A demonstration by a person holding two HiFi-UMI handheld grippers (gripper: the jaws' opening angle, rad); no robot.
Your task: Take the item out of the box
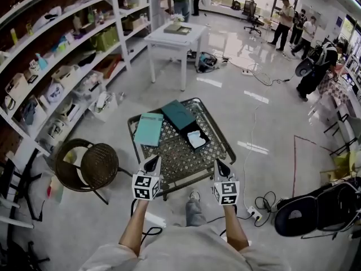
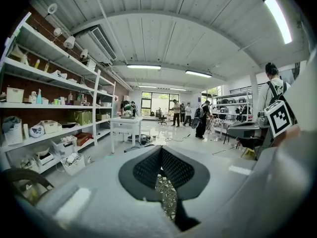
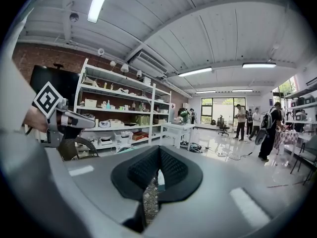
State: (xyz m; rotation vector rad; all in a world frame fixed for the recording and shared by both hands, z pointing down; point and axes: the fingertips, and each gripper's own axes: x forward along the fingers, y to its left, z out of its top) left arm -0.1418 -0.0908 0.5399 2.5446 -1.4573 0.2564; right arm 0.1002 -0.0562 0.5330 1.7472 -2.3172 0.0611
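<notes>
The left gripper [image 1: 152, 164] and right gripper [image 1: 221, 167] are closed, empty. The white folded item [image 1: 197, 140] in the open black box [image 1: 188, 130] looks light and soft; pinching an edge seems best.

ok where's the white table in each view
Head view: white table at top centre, far across the floor.
Left gripper view: white table left of centre, at mid-height.
Right gripper view: white table just right of centre, at mid-height.
Shared landmark: the white shelving, to the table's left in every view.
</notes>
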